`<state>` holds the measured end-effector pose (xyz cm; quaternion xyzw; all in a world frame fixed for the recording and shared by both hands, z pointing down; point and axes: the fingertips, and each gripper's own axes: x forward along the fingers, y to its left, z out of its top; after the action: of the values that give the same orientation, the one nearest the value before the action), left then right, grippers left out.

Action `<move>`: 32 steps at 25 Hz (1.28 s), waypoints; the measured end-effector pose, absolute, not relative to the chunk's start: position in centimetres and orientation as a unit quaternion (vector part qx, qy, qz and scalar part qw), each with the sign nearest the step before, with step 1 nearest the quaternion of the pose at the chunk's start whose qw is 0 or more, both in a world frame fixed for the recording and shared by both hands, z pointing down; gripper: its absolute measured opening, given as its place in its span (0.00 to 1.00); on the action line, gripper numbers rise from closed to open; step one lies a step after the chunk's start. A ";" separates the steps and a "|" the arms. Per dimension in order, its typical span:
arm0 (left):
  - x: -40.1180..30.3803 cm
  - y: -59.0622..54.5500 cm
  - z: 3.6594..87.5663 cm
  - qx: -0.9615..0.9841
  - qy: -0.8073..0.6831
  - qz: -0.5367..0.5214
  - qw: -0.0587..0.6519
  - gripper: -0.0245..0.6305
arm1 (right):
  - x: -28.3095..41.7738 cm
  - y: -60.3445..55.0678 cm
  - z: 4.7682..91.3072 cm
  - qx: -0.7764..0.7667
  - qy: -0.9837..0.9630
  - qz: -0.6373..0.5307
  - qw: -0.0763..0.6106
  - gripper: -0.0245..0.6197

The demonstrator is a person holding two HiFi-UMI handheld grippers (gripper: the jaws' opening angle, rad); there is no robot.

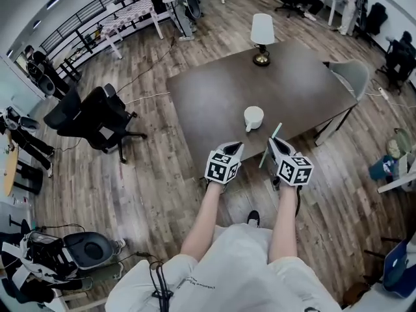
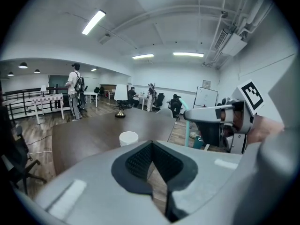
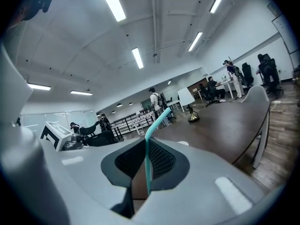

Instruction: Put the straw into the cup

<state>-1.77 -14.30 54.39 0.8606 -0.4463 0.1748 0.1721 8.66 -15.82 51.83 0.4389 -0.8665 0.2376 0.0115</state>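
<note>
**Straw [image 1: 276, 132] held in right claw [image 1: 275, 143], cup [image 1: 253, 117] on worktop [image 1: 208, 96]**

Left claw [image 1: 234, 149] clenched, tips together, nothing in it, at the worktop's near edge. White cup upright just ahead, between both claws. Right claw is clamped on the teal straw, bent end up, beside the cup, not touching.

lower end of the straw [image 3: 147, 163] hidden between the right gripper's [image 3: 144, 149] jaws, cup [image 3: 183, 143] mostly behind that gripper
</note>
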 end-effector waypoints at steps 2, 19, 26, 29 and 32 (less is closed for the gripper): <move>-2.3 -15.4 53.8 0.857 -0.457 0.165 0.172 0.04 | 8.8 -16.9 52.0 0.434 -0.868 0.241 0.015 0.11; 0.3 -20.9 53.4 0.841 -0.490 0.151 0.172 0.04 | 11.7 -22.7 52.7 0.402 -0.883 0.241 0.032 0.11; 0.6 -19.8 56.9 0.830 -0.494 0.177 0.187 0.04 | 12.8 -23.3 54.5 0.394 -0.881 0.261 0.020 0.11; -0.2 -19.6 57.1 0.825 -0.503 0.168 0.198 0.04 | 12.7 -23.2 54.8 0.394 -0.879 0.269 0.015 0.11; -0.2 -19.9 57.2 0.824 -0.505 0.162 0.200 0.04 | 12.4 -23.2 55.3 0.390 -0.880 0.270 0.024 0.11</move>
<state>-0.19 -19.90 57.21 0.8237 -0.5052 0.1617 0.2004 12.44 -23.21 55.29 0.3901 -0.8799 0.2704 0.0240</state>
